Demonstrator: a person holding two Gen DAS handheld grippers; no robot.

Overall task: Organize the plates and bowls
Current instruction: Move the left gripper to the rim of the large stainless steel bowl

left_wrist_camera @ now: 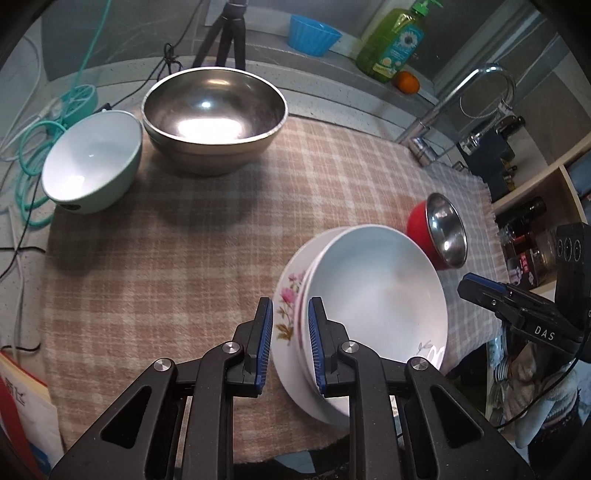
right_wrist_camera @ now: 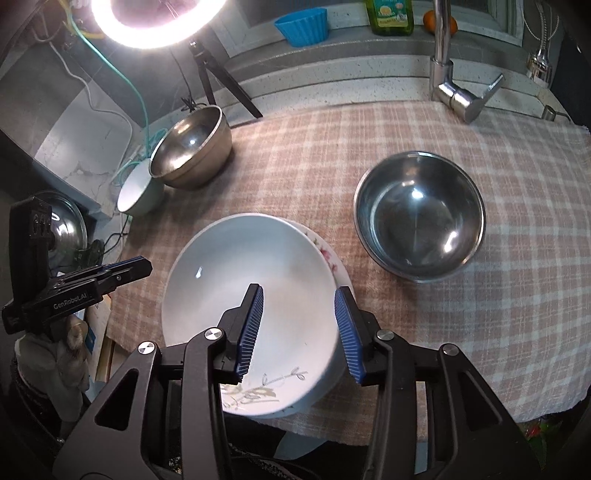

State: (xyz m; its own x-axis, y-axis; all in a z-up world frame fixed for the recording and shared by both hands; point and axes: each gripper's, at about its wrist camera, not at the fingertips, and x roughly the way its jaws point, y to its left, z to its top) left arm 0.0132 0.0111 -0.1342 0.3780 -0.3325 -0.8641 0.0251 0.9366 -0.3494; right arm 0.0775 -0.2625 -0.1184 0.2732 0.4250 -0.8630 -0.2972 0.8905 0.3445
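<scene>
Left tool (left_wrist_camera: 290, 321): narrowly open – straddling the plate stack's (left_wrist_camera: 373, 295) rim.
Right tool (right_wrist_camera: 299, 325): wide open – holding nothing, above the plates.

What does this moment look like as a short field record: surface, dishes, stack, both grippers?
surface: checked cloth
plate stack: white plate on top of floral plate, near front edge
bowls: large steel bowl, mint bowl, small steel bowl with red outside
left gripper: jaws astride the stack's rim, narrow gap; grip unclear
right gripper: open, over the white plate's near rim
background: blue tub, tap
</scene>
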